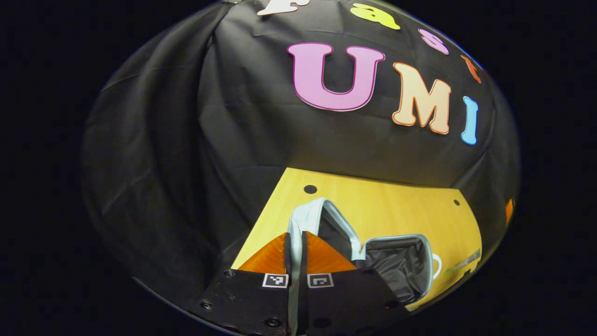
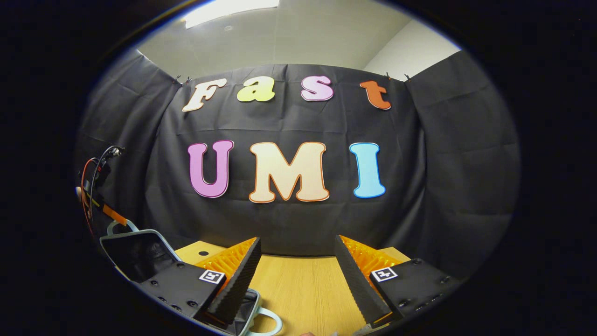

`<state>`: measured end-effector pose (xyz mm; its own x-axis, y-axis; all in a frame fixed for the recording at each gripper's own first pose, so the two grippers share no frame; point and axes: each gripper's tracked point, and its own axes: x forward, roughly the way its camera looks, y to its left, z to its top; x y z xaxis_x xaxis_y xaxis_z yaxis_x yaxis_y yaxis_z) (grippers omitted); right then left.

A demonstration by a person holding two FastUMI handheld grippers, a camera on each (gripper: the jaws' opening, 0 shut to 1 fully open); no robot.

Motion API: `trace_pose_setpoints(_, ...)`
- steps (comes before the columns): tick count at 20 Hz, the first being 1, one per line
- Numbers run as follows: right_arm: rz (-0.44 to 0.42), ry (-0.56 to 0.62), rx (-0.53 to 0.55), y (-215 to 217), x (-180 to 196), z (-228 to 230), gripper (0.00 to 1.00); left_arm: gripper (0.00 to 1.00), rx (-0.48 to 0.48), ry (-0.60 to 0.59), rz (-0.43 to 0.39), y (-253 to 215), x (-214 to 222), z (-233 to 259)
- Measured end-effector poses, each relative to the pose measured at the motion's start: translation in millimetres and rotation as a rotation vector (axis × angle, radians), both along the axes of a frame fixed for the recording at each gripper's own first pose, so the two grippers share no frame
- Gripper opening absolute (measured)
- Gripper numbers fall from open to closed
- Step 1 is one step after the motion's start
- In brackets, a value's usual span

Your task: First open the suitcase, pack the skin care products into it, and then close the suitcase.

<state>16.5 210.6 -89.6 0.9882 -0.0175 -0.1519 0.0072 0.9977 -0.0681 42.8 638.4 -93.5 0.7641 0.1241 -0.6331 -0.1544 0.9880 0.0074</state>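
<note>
Suitcase lid (image 1: 311, 215) pinched at its pale rim by the left gripper (image 1: 295, 242), fingers pressed together on the edge, lid raised upright off the wooden desk (image 1: 396, 210). Just right of it, the suitcase base (image 1: 399, 266) lies open, dark fabric lining showing, nothing packed inside that I can make out. Looks a light, soft-sided case with a stiffer rim, so that rim is the sensible hold. Over in the right gripper view, the right gripper (image 2: 298, 275) hovers with fingers spread wide, empty, above the desk, the suitcase's looped handle (image 2: 268, 319) just below. Skin care products aren't identifiable.
</note>
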Motion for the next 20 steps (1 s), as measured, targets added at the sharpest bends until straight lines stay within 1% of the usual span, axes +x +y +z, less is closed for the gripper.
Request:
trace_pose_setpoints(4,0.001,-0.005,-0.008,6,2,2,0.99,0.0,-0.005,0.01,0.072,31,-2,-20)
trace_pose_setpoints(6,0.002,-0.005,-0.014,8,3,3,0.99,0.04,0.015,0.017,0.135,52,-9,-32)
trace_pose_setpoints(7,0.003,-0.005,-0.02,9,4,3,0.99,0.08,0.015,0.011,0.164,61,-10,-33)
trace_pose_setpoints(8,0.002,-0.004,-0.024,7,4,1,0.99,0.06,-0.023,-0.013,0.173,58,-10,-34)
trace_pose_setpoints(9,0.003,0.0,-0.025,7,4,0,1.0,0.19,-0.066,-0.055,0.175,50,-7,-27)
trace_pose_setpoints(10,0.005,0.003,-0.023,6,3,-1,0.99,0.39,-0.097,-0.114,0.167,42,-3,-15)
trace_pose_setpoints(11,0.006,0.005,-0.022,6,4,-1,0.99,0.59,-0.091,-0.168,0.172,37,0,-5)
trace_pose_setpoints(13,0.014,-0.001,-0.018,4,8,3,0.99,0.99,-0.031,-0.274,0.184,27,1,21)
trace_pose_setpoints(15,0.031,-0.018,-0.02,1,11,11,0.99,0.94,0.051,-0.366,0.207,21,-2,42)
trace_pose_setpoints(18,0.053,-0.045,-0.022,-11,12,24,0.99,0.94,0.178,-0.516,0.23,-3,-6,85)
trace_pose_setpoints(20,0.078,-0.051,-0.017,-18,8,32,0.98,0.94,0.226,-0.574,0.251,-25,-18,108)
